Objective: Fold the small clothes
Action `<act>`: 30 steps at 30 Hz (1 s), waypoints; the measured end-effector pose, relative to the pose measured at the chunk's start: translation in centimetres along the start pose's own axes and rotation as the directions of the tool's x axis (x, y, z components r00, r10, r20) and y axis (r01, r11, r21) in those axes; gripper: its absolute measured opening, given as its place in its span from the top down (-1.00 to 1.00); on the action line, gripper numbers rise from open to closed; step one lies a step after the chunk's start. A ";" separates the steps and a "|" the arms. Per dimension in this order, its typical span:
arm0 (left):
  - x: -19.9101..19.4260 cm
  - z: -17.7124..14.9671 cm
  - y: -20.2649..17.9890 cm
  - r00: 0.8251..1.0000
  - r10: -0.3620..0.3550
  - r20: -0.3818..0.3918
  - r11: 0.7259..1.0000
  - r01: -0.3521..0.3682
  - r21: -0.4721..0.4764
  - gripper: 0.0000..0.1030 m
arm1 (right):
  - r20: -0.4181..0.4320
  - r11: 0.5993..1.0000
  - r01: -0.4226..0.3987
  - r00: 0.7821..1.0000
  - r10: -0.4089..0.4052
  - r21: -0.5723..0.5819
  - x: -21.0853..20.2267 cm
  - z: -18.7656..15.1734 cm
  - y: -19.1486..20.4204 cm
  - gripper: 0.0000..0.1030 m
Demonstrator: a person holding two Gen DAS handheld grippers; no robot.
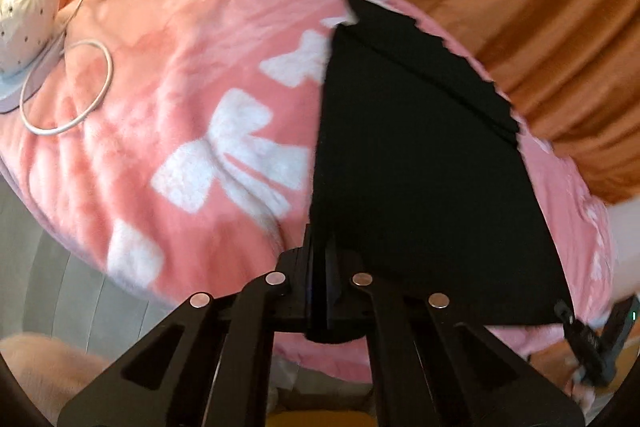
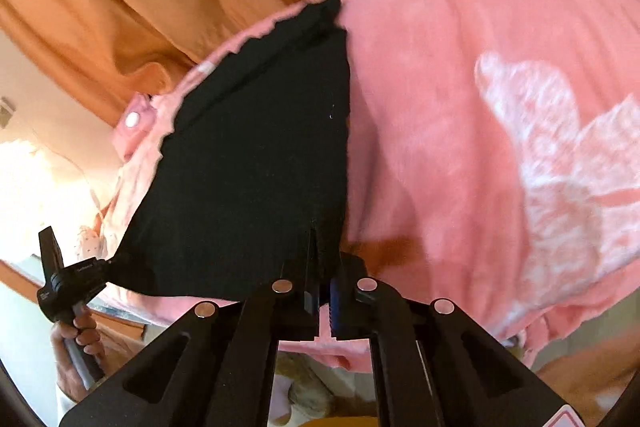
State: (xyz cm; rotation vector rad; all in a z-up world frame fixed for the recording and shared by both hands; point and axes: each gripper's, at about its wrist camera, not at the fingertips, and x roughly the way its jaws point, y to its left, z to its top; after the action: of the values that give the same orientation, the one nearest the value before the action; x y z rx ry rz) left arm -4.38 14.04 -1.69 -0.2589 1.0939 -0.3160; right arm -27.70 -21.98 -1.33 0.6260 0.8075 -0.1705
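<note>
A small black garment [image 1: 420,163] is stretched flat above a pink blanket with white bows [image 1: 192,99]. My left gripper [image 1: 320,251] is shut on its near left corner. My right gripper [image 2: 322,251] is shut on the other near corner of the same black garment [image 2: 248,163]. Each gripper shows in the other's view: the right one at the garment's far corner [image 1: 568,311], the left one [image 2: 100,267] likewise. The garment's far scalloped edge lies toward the curtain.
An orange curtain [image 1: 540,27] hangs behind the bed. A white cable loop [image 1: 68,87] and a white dotted object [image 1: 24,15] lie at the blanket's left. The pink blanket [image 2: 460,127] fills the right wrist view.
</note>
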 end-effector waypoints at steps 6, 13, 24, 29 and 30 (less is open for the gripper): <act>-4.6 -4.6 -0.7 0.999 0.007 -0.037 0.996 -0.004 0.084 0.97 | 0.013 0.992 0.095 0.995 -0.094 -0.081 -5.7 -2.1 0.1 0.94; -11.2 -11.2 -0.1 0.990 -0.073 -0.120 0.997 0.076 0.022 0.97 | -0.118 0.967 0.167 0.974 -0.191 -0.191 -12.6 -8.1 -0.3 0.94; -5.5 8.6 -6.2 0.987 -0.039 0.155 0.990 0.018 0.138 0.96 | 0.154 0.983 -0.009 0.987 0.038 -0.184 -11.4 8.7 0.3 0.94; 6.1 14.5 -7.9 0.991 0.120 0.059 0.986 -0.126 0.111 0.96 | 0.018 1.000 0.003 1.000 -0.003 -0.002 2.3 16.7 -4.2 0.94; 8.0 15.1 -7.9 0.989 0.141 0.039 0.983 -0.144 0.111 0.96 | -0.003 1.000 0.011 1.000 -0.011 0.023 4.0 17.3 -4.9 0.94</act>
State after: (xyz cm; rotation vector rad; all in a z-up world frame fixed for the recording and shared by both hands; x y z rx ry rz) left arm 11.56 4.45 1.15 -0.0835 1.0535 -0.2444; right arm -16.01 -35.71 2.59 0.6436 0.8130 -0.1886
